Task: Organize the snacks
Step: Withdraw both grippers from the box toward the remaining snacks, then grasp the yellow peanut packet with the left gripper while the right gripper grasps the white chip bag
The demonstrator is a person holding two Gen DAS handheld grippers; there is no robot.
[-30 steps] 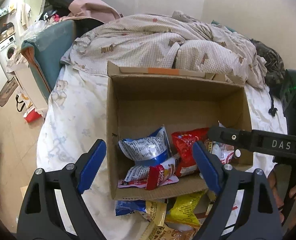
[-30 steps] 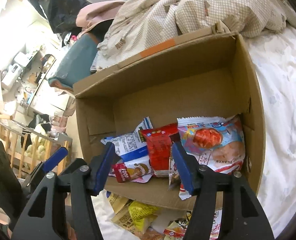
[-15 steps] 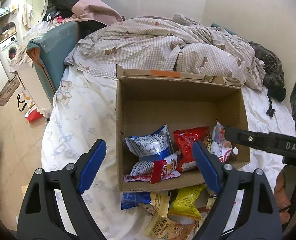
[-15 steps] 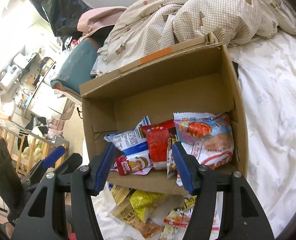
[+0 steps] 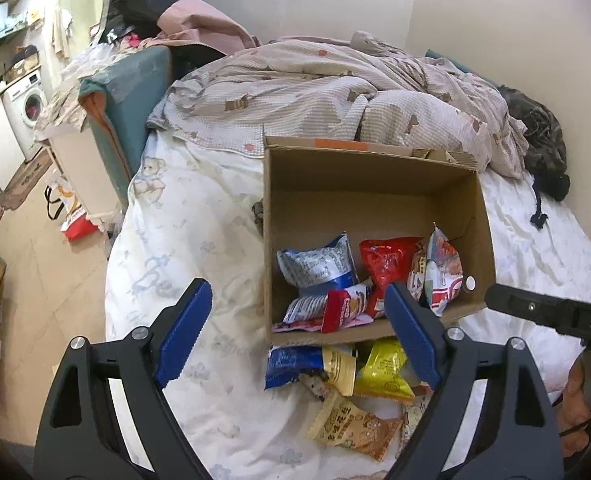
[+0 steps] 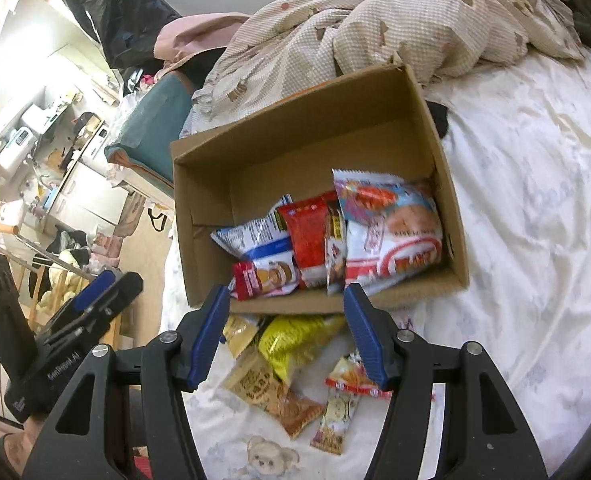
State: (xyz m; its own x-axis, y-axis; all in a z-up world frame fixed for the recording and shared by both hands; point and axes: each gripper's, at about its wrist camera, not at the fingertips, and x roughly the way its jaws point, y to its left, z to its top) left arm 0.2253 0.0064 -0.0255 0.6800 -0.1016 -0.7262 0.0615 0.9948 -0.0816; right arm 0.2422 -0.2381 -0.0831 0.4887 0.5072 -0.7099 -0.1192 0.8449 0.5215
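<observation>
Several snack packets [image 6: 335,240] already lie in the cardboard box [image 5: 375,184] on the bed [image 6: 515,220], while a loose pile [image 6: 291,360] waits on the sheet just in front of its near wall. The step in hand looks like picking the next packet, which calls for dropping onto one, perhaps the yellow bag [image 6: 295,340]. Both the left gripper [image 5: 295,336] and right gripper [image 6: 287,336] hover above the pile, tilted downward, fingers apart and empty.
</observation>
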